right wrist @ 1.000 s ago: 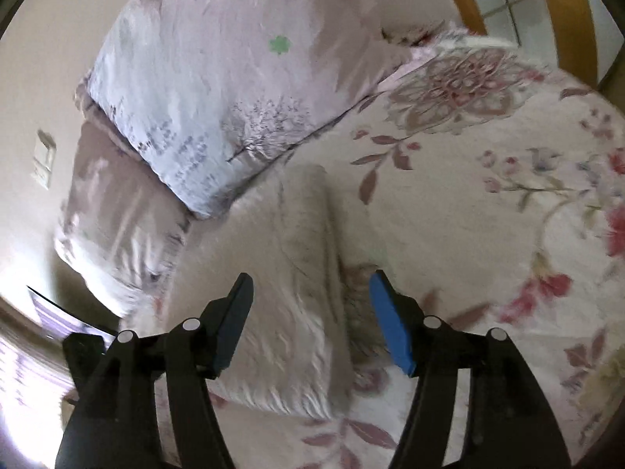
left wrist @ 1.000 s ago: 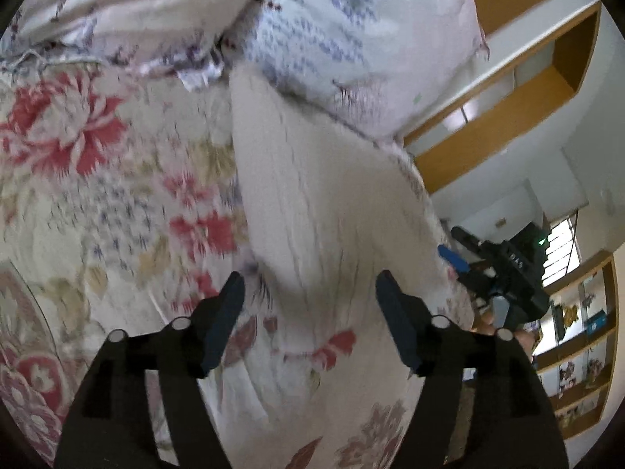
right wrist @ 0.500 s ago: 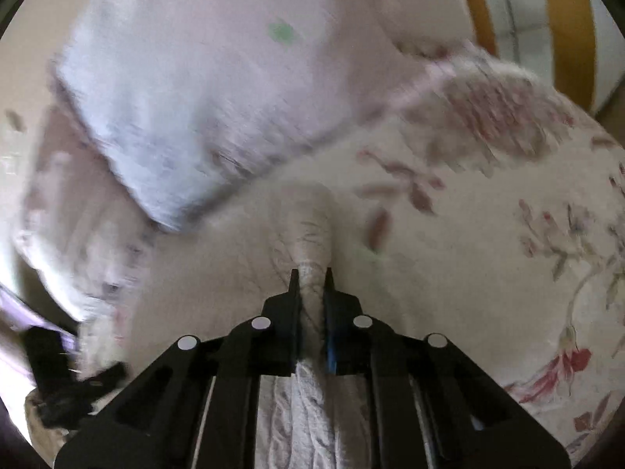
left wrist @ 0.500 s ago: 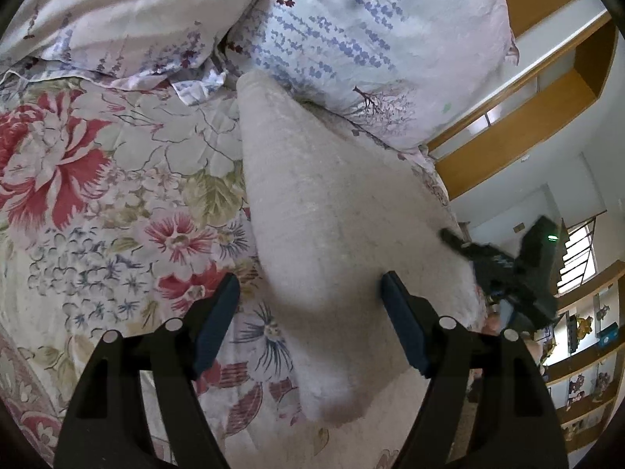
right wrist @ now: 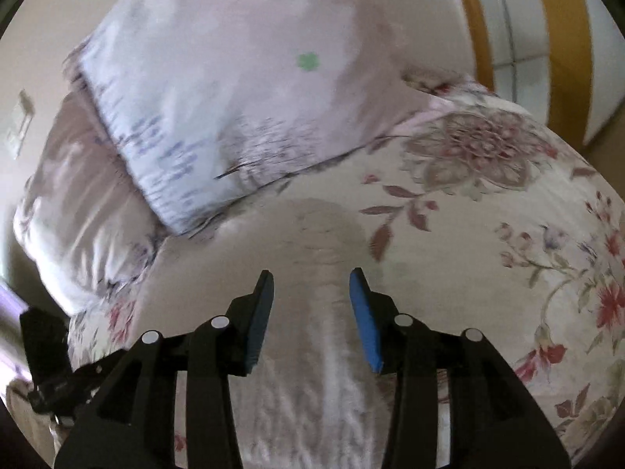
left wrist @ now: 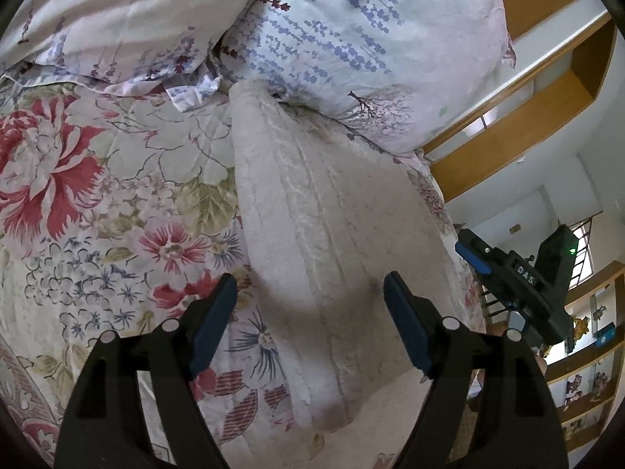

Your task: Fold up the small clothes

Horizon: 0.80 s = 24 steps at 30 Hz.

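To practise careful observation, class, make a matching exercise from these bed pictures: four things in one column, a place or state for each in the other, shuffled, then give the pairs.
Things:
1. folded cream knitted garment
2. pale pillow with blue sprigs
3. left gripper
4. right gripper

Places or states:
A. jaws wide, touching nothing
B. against the garment's far end
C. jaws opening over the garment, pads clear of it
D. lying long on the floral quilt

Pairs: 1-D, 2-B, 3-A, 4-C

Nubby white knit garment (left wrist: 324, 230) on a matt printed cotton-looking quilt (left wrist: 117, 203); smooth cloth pillow (left wrist: 363, 39); varnished wood shelving (left wrist: 519, 117).
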Tool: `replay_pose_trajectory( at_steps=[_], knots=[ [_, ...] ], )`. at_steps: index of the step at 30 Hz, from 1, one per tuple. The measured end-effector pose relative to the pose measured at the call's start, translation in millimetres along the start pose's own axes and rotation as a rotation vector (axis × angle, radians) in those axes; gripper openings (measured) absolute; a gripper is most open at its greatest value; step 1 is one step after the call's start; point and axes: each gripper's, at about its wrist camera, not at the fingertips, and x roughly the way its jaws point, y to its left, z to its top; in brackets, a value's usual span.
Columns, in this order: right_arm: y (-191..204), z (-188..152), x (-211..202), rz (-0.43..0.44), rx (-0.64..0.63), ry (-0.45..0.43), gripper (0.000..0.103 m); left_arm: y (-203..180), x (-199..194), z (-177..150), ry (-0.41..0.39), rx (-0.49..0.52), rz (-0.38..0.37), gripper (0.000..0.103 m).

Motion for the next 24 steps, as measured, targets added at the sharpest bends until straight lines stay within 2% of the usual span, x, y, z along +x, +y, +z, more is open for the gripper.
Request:
replay_pose_trajectory(
  at_steps=[3, 6, 7, 9, 11, 13, 15, 17, 20, 24],
  knots=[
    [9, -6, 10, 0.011, -0.047, 0.034, 0.048, -1, 2, 0, 0.005, 0.0, -0.004, 0.077],
    [11, -22, 42, -0.045, -0.093, 0.159, 0.054, -2, 4, -1, 0.008, 0.001, -0.001, 0.077],
    [13, -25, 40, -0.049, -0.112, 0.127, 0.055, -2, 5, -1, 0.011, -0.001, -0.003, 0.077],
    [13, -25, 39, -0.046, -0.118, 0.135, 0.055, -1, 6, 0, 0.013, -0.004, -0.008, 0.077],
    [9, -21, 35, -0.019, -0.074, 0.146, 0.057, 0, 9, 1, 0.017, -0.013, -0.014, 0.078],
    [-1, -12, 27, 0.062, 0.009, 0.156, 0.074, 2, 11, 2, 0.021, -0.022, -0.026, 0.078],
    [-15, -4, 19, 0.125, 0.091, 0.129, 0.082, 4, 12, 4, 0.024, -0.027, -0.031, 0.079],
    [-26, 3, 17, 0.12, 0.133, 0.121, 0.083, 6, 14, 6, 0.029, -0.034, -0.037, 0.079],
    [-38, 7, 25, 0.141, 0.178, 0.164, 0.083, 8, 19, 9, 0.036, -0.047, -0.053, 0.079],
    [-56, 6, 43, 0.221, 0.264, 0.232, 0.082, 10, 23, 12, 0.043, -0.07, -0.071, 0.078]
  ],
)
